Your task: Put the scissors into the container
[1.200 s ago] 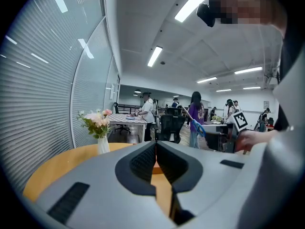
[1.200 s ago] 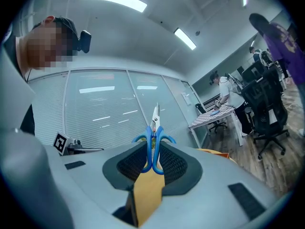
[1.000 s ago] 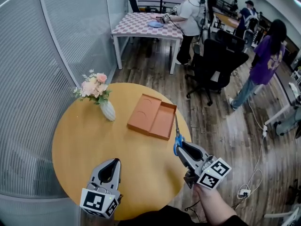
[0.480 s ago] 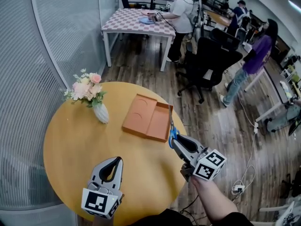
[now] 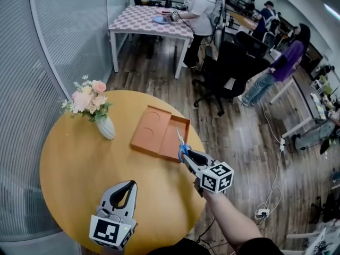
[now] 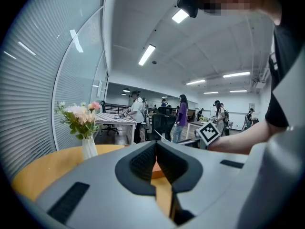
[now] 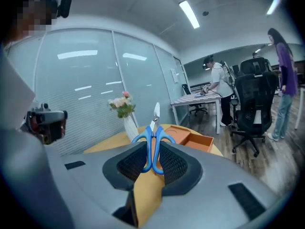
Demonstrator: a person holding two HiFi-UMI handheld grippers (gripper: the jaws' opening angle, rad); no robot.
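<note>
**Head view: scissors clamped in the right tongs, right over the tray's edge**

Right gripper has the scissors pinched by the blue handles. The jaws are narrow, squeezed onto both loops, and the closed blades stick out past the tips. From above, the blades point across the plain rectangular compartment of the orange container, and the handles sit about at its near right edge. I can't tell whether the tips touch the tray or just hang over it. Either way the scissors aren't lying in it; they're in the tongs.

Left gripper is low over the near part of the round wooden table, well apart from the tray. Its own view shows the jaws closed together with nothing between them.

The container has two sections, one with a round recess on the left and the plain one on the right. A white vase of pink flowers stands to the left of it, near the glass wall. People and a black office chair are in the background.
</note>
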